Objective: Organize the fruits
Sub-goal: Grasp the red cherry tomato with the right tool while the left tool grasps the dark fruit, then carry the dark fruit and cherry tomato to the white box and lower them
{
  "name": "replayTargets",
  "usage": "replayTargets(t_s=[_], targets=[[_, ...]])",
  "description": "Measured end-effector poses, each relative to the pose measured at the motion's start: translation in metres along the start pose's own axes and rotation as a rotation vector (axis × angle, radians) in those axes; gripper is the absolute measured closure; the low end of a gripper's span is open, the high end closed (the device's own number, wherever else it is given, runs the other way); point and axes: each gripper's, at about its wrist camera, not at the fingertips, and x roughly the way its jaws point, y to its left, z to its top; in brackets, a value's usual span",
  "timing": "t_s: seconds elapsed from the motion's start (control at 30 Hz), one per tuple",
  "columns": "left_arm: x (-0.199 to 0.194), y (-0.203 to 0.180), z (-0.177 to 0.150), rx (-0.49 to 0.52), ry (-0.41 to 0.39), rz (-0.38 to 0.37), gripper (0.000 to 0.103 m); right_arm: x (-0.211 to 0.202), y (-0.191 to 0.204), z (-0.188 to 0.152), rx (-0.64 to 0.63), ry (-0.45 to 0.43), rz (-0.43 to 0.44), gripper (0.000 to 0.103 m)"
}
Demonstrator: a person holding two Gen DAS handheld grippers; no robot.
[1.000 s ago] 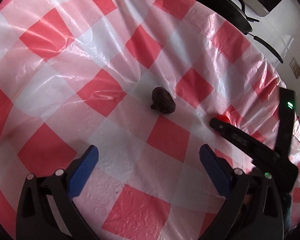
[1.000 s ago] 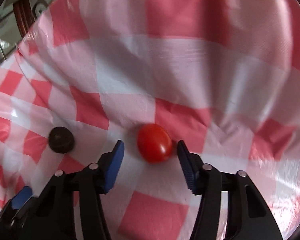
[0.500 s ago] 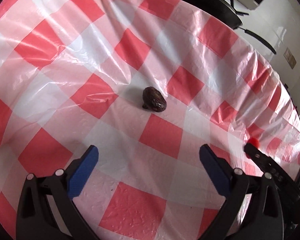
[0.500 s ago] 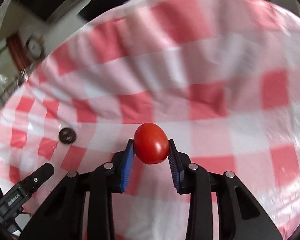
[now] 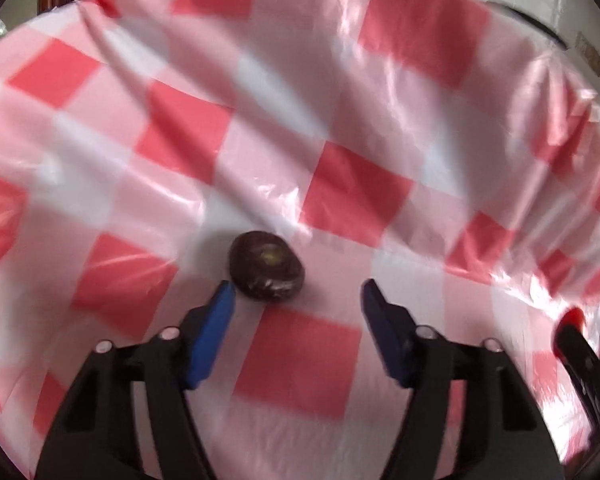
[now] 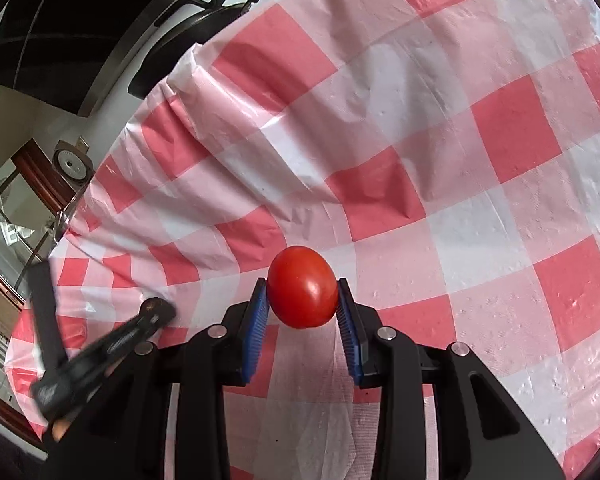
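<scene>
1. Between my right gripper (image 6: 302, 300) pads sits the red tomato (image 6: 302, 286), squeezed from both sides by the blue pads and held up off the checked tablecloth (image 6: 440, 160). So that one's clamped on the fruit, no gap either side.
2. My left gripper (image 5: 296, 286) is closing right now, but the pads aren't on anything. The dark fruit (image 5: 266, 271) lies on the tablecloth (image 5: 340, 120) just past the fingertips, way over toward the left finger (image 5: 212, 328), about touching its tip. The right finger stands well apart from it.
3. That dark fruit is roundish, purple-brown, with a pale spot on top. Can't tell exactly what kind it is; the left wrist view is blurry.
4. From the right wrist view, my left gripper shows at lower left, blurred, tips down by the cloth.
5. From the left wrist view, the tomato peeks in at the far right edge, red against the black of my right gripper.
6. Black pan (image 6: 204, 12) sits past the cloth's far edge.
</scene>
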Motion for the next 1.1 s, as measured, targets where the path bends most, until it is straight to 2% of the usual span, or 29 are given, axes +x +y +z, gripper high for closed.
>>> replayTargets(t_s=[0.1,0.13,0.23,0.3,0.4,0.5,0.57,0.7,0.77,0.83,0.93,1.1], targets=[[0.01,-0.007,0.007,0.04,0.004,0.043,0.049,0.001,0.001,0.0,0.001,0.0,0.006,0.069],[0.009,-0.006,0.006,0.042,0.0,0.051,0.065,0.002,0.002,0.0,-0.001,0.001,0.008,0.069],[0.004,-0.006,-0.001,0.062,-0.002,0.02,0.065,0.001,0.002,-0.001,-0.002,0.002,0.01,0.069],[-0.008,-0.009,-0.01,0.082,-0.029,0.032,0.065,0.001,0.002,0.0,-0.002,0.002,0.012,0.069],[-0.038,-0.009,-0.031,0.077,-0.057,-0.012,0.065,0.001,0.002,0.0,-0.001,0.002,0.013,0.069],[-0.079,-0.005,-0.071,0.061,-0.078,-0.066,0.065,0.001,0.002,0.0,0.0,0.0,0.015,0.069],[-0.103,-0.003,-0.099,0.075,-0.108,-0.076,0.065,0.001,0.002,-0.001,0.0,0.0,0.014,0.069],[-0.126,0.003,-0.14,0.079,-0.166,-0.104,0.065,0.002,0.001,-0.001,-0.003,0.002,0.014,0.069],[-0.133,0.0,-0.144,0.096,-0.206,-0.088,0.065,0.002,0.002,-0.001,-0.003,0.001,0.016,0.069],[-0.128,-0.006,-0.133,0.086,-0.217,-0.098,0.065,0.003,0.002,-0.001,-0.002,0.004,0.014,0.069],[-0.118,0.003,-0.125,0.046,-0.206,-0.138,0.065,0.003,0.002,-0.001,-0.006,0.007,0.015,0.069],[-0.107,0.022,-0.12,-0.059,-0.141,-0.2,0.065,0.003,0.001,-0.001,-0.003,0.007,0.013,0.069]])
